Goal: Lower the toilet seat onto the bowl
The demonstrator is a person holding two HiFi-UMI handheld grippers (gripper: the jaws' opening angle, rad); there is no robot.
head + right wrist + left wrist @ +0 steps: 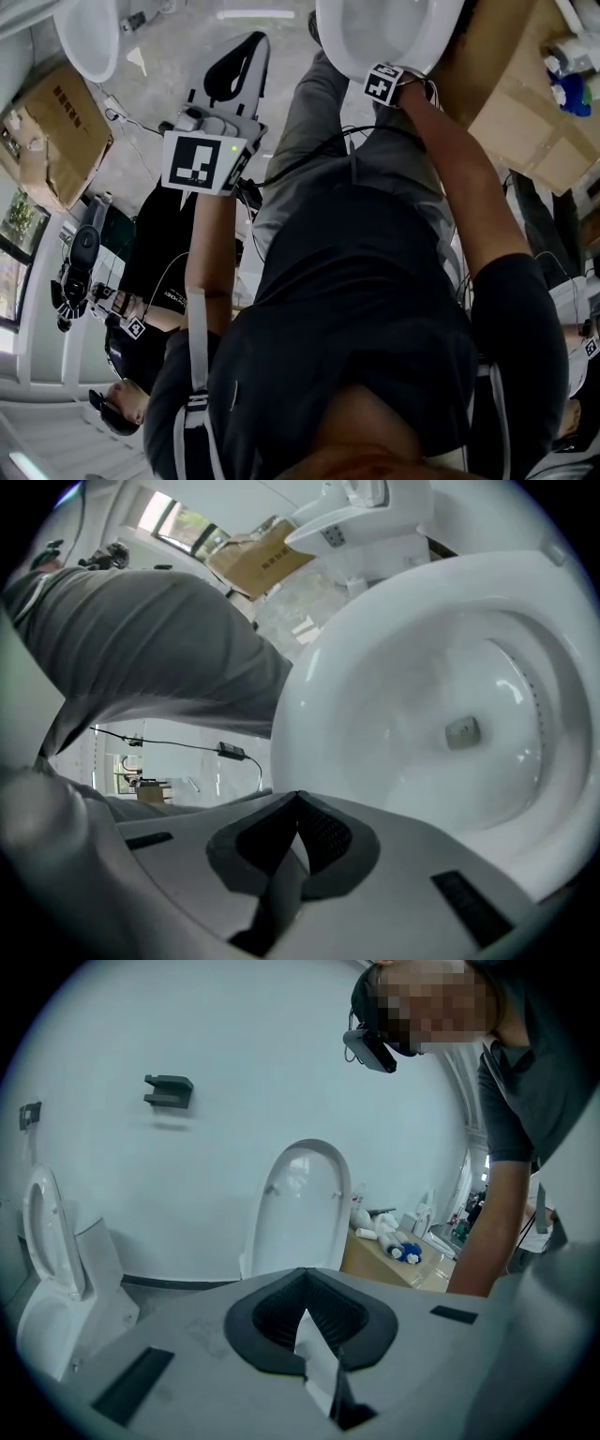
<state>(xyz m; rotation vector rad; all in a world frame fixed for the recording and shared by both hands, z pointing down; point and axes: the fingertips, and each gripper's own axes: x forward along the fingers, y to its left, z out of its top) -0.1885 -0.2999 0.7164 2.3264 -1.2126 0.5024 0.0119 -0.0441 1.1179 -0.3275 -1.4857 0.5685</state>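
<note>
Right gripper view looks closely into the bowl [441, 724]

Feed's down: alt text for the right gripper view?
The right gripper, jaws shut and empty, faces the hollow, glossy white surface of a toilet up close. A grey trouser leg fills the upper left, a cardboard box beyond.

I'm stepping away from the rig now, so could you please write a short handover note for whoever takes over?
Left claw: shut, empty, back from the toilet seat, aimed at it.
Right claw: shut, empty, close up to the seat's inner face; contact unclear.
Seat: standing upright.
Done: nothing lowered yet.
Left: probably push the seat forward with the right claw and ease it onto the bowl, which is not in view.
</note>
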